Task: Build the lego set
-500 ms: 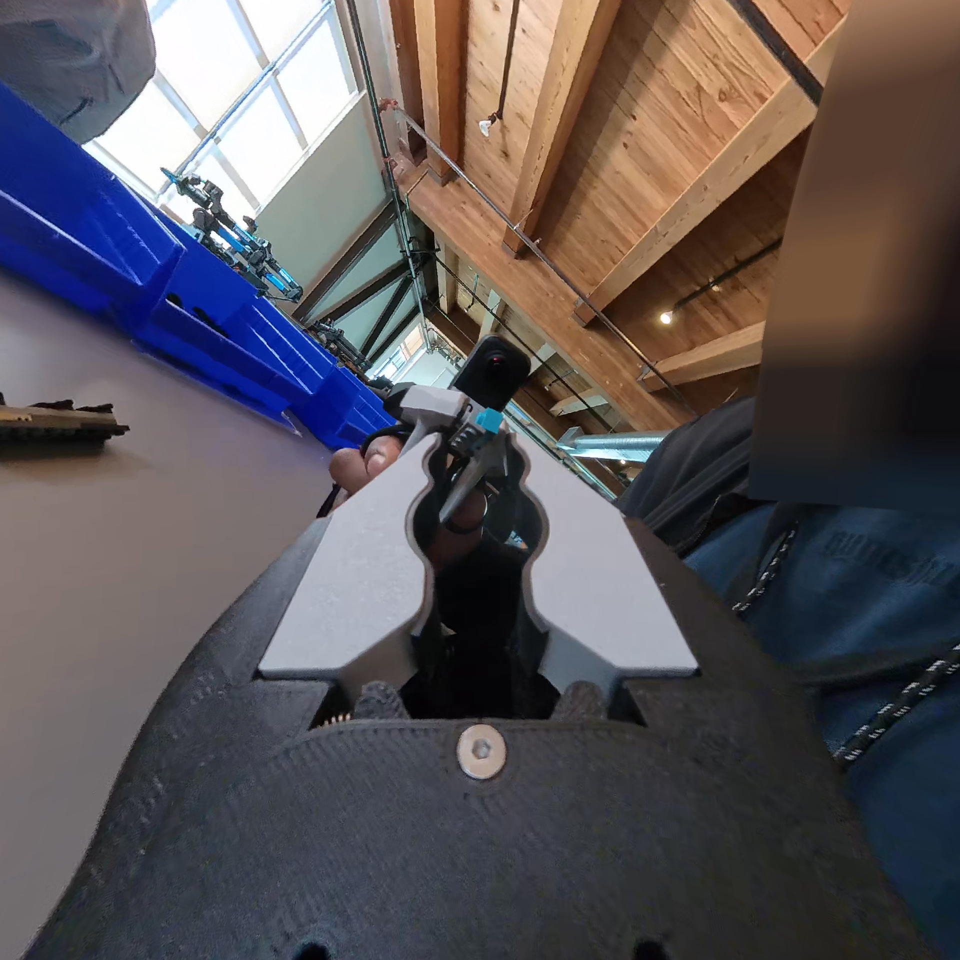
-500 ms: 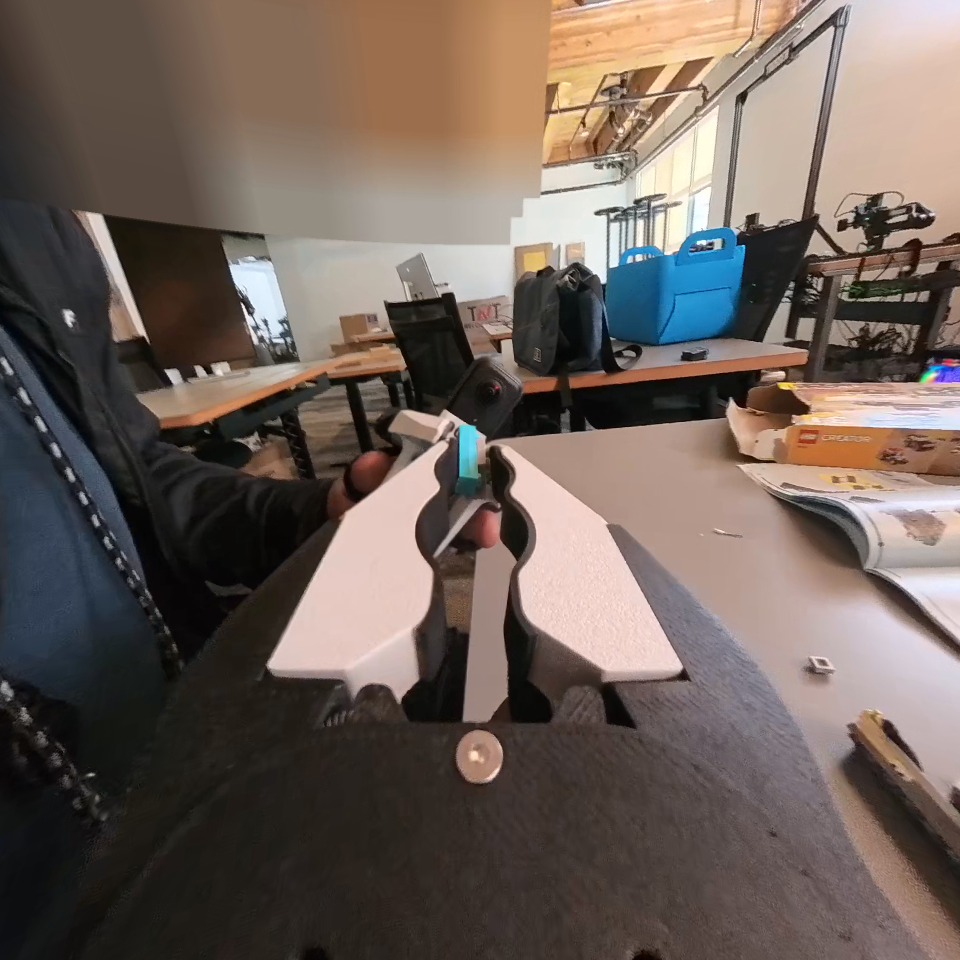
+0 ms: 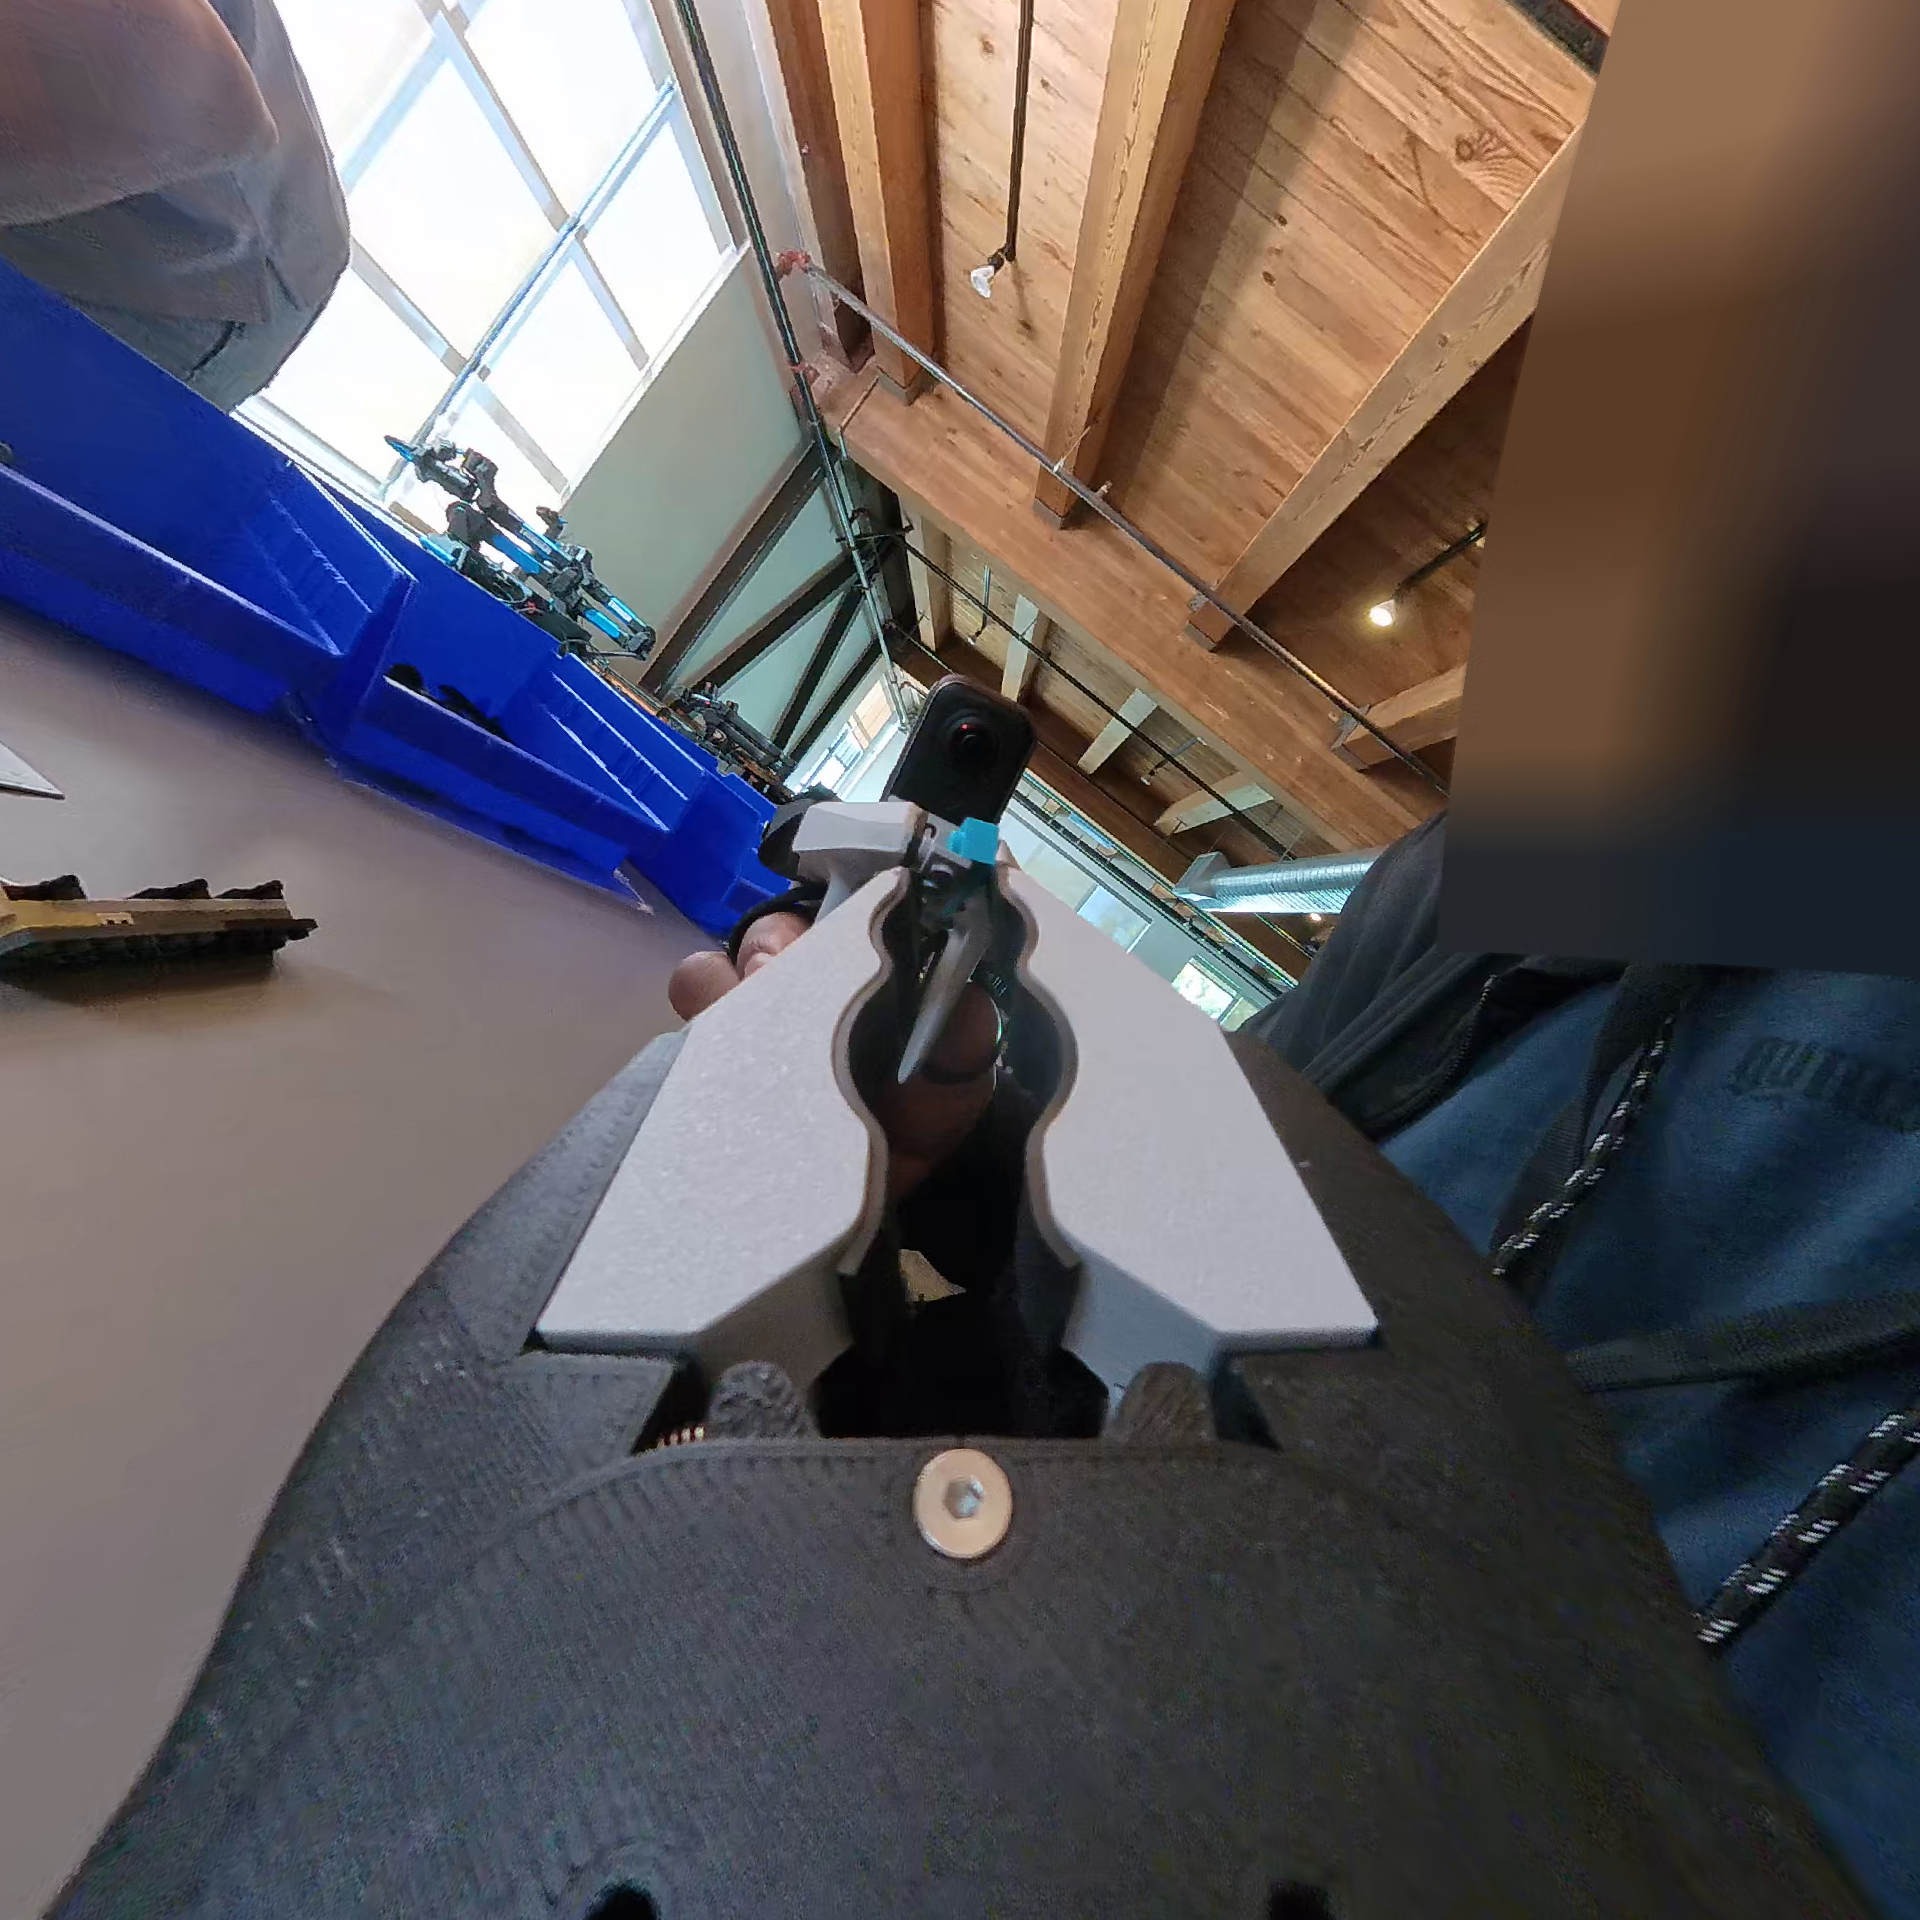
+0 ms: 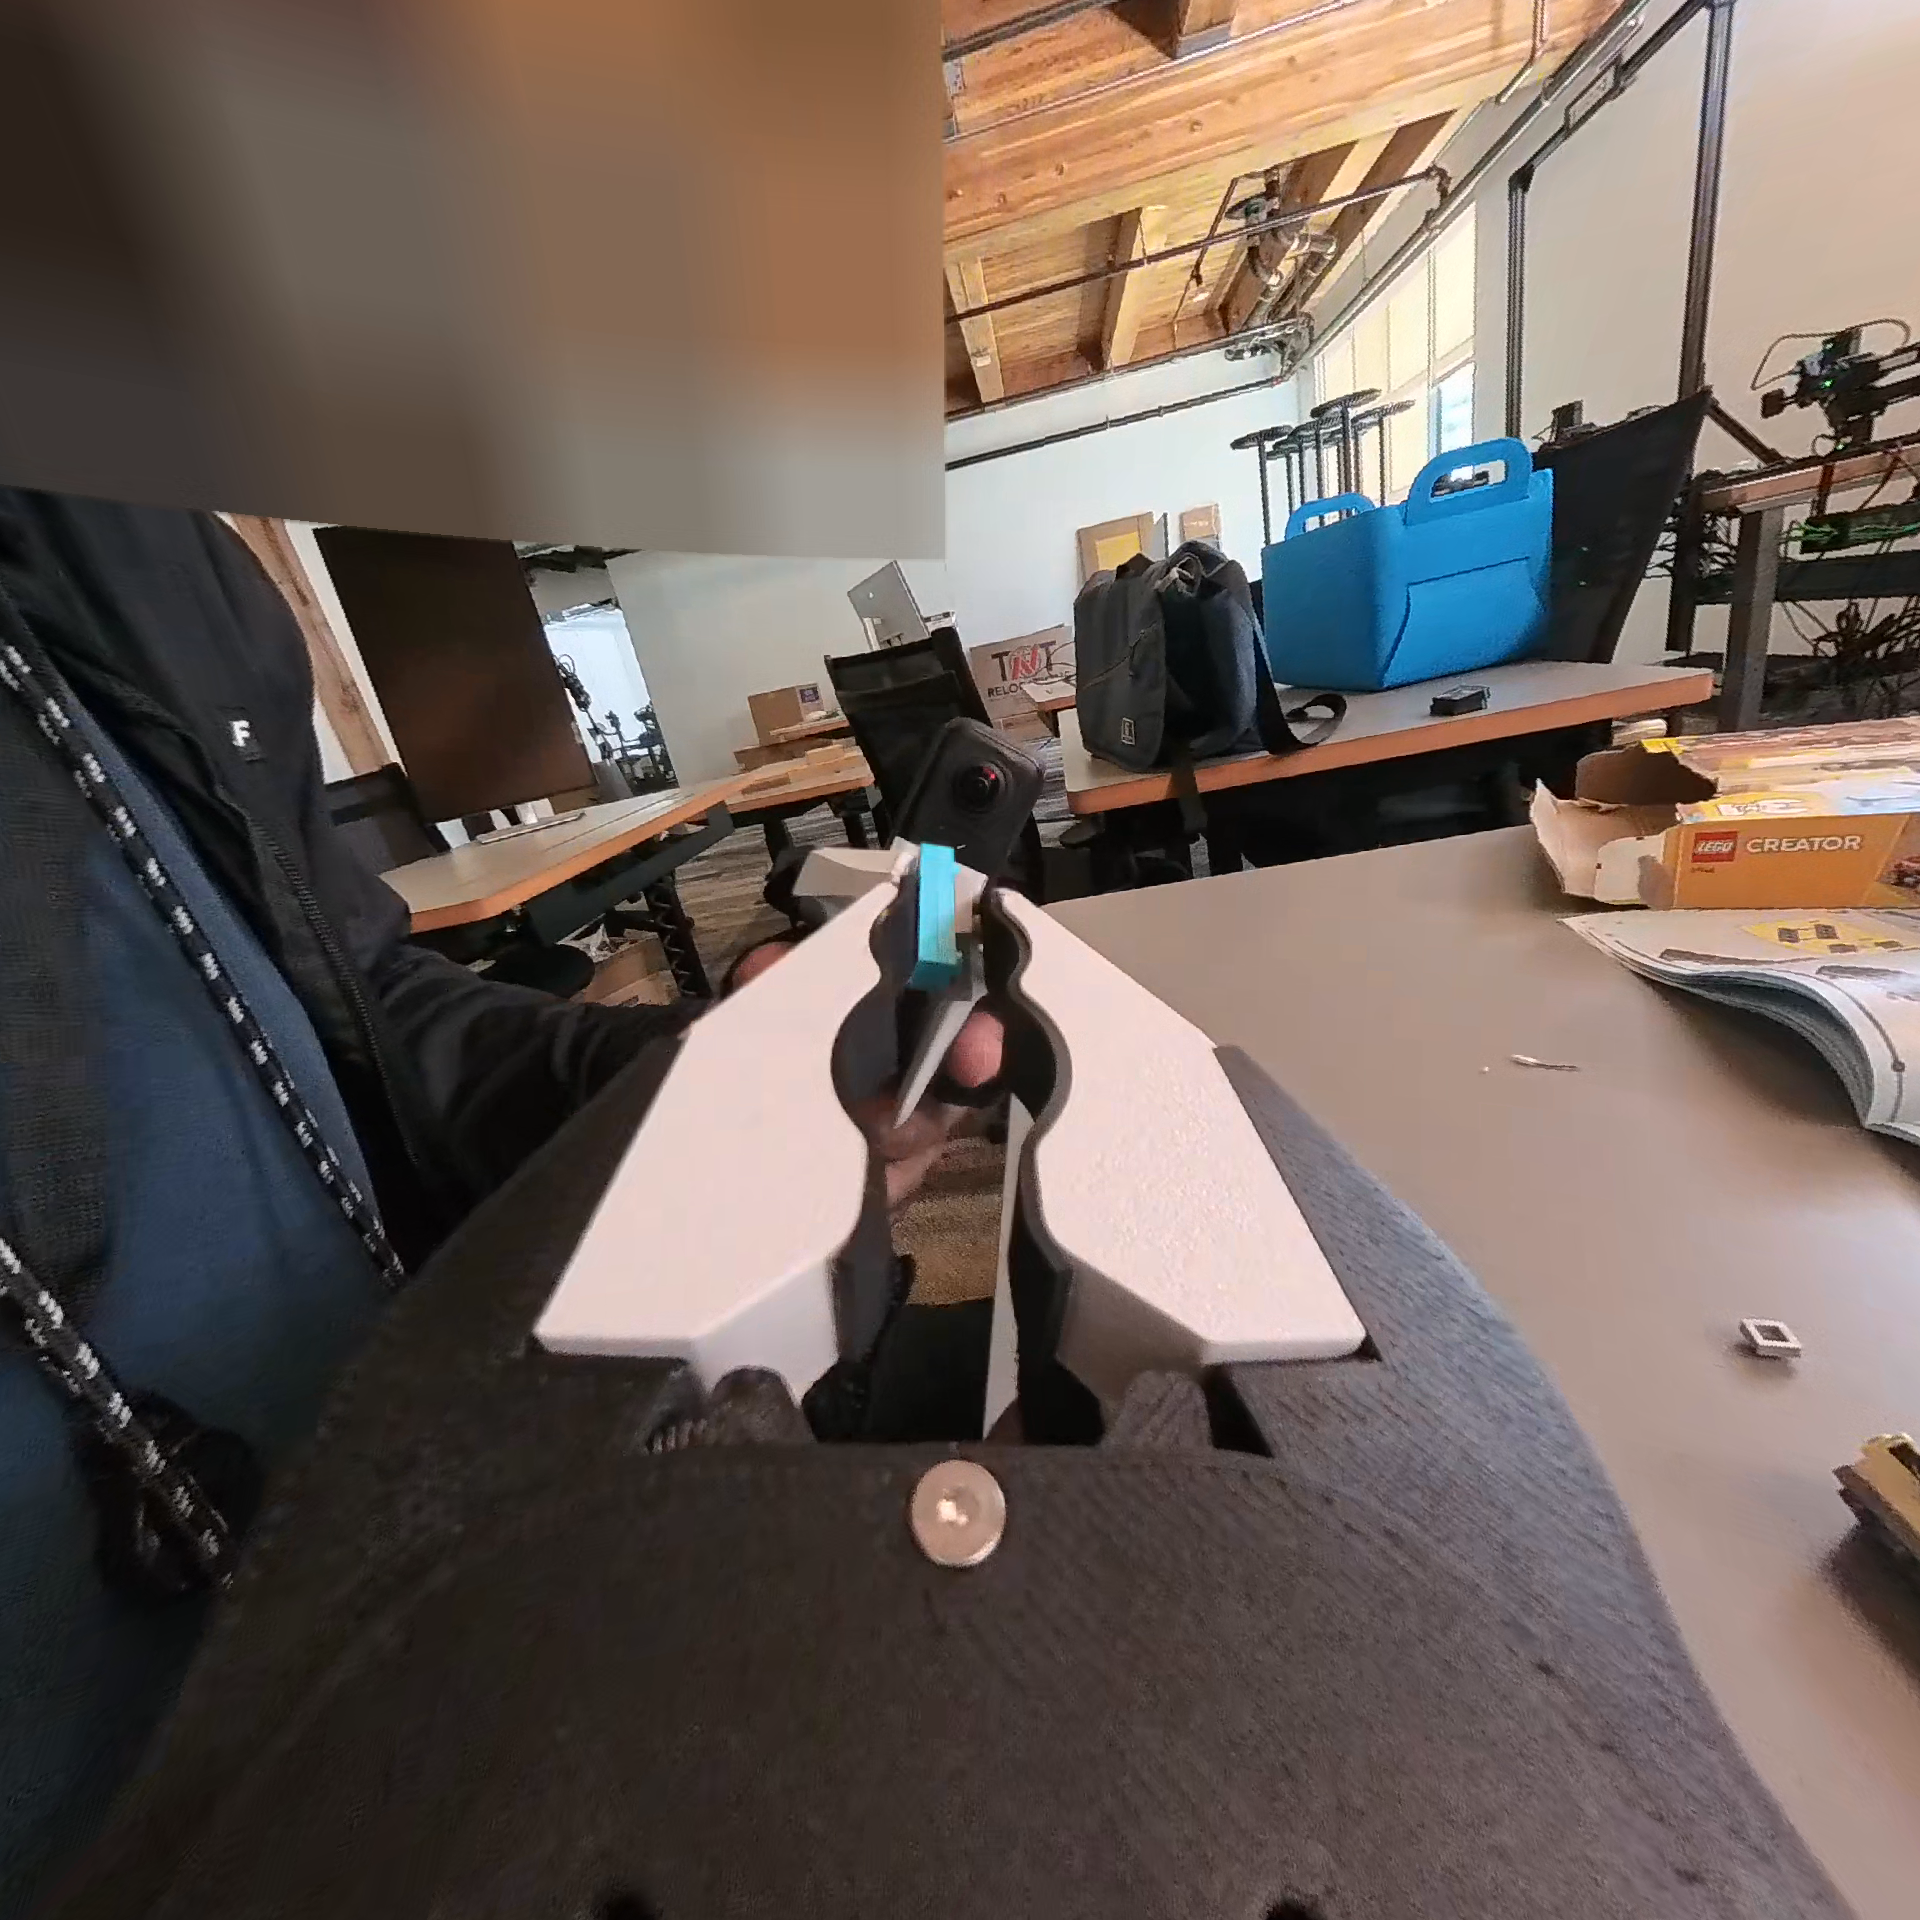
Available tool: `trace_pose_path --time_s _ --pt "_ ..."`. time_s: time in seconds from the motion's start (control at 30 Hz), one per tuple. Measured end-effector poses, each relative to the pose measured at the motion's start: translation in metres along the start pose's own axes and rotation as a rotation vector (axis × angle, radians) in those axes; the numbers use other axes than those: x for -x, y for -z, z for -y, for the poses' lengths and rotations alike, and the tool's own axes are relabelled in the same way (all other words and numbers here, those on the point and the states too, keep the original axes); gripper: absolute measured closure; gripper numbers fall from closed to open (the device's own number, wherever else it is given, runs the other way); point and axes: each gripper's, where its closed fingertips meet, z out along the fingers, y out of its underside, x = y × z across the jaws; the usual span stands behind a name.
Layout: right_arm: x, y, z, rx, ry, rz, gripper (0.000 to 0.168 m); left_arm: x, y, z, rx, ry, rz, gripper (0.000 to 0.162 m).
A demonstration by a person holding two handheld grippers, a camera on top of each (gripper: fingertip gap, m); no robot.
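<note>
Facing each other above the bench (image 3: 312,1091), the left gripper (image 3: 940,894) looks pinched onto a dark part meeting the teal brick (image 3: 975,840), while the right gripper (image 4: 940,914) clamps that smooth, flat teal brick (image 4: 932,914); press squarely, studs aligned.

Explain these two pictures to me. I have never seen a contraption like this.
No robot: a person holds two two-finger grippers, each with a camera looking along its fingers. One picture is from the left gripper, the other from the right gripper, and they face each other. The right one seems to pinch a small blue brick; whether the left grips anything is unclear. On the grey table lie an opened box, an instruction booklet, a tiny loose piece and a dark part-built strip, with blue bins behind.
</note>
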Motion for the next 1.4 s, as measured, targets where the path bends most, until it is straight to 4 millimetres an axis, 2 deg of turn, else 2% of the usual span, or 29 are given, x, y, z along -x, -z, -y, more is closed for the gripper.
trace_pose_path --time_s 0.77,1.4 --pt "0.004 -0.011 -0.004 0.022 -0.018 0.036 0.156 0.0 0.001 0.001 -0.016 -0.005 -0.014 0.152" --pt "0.003 -0.004 -0.002 0.063 -0.016 0.037 0.156 0.0 0.003 0.002 -0.015 -0.029 -0.008 0.152"
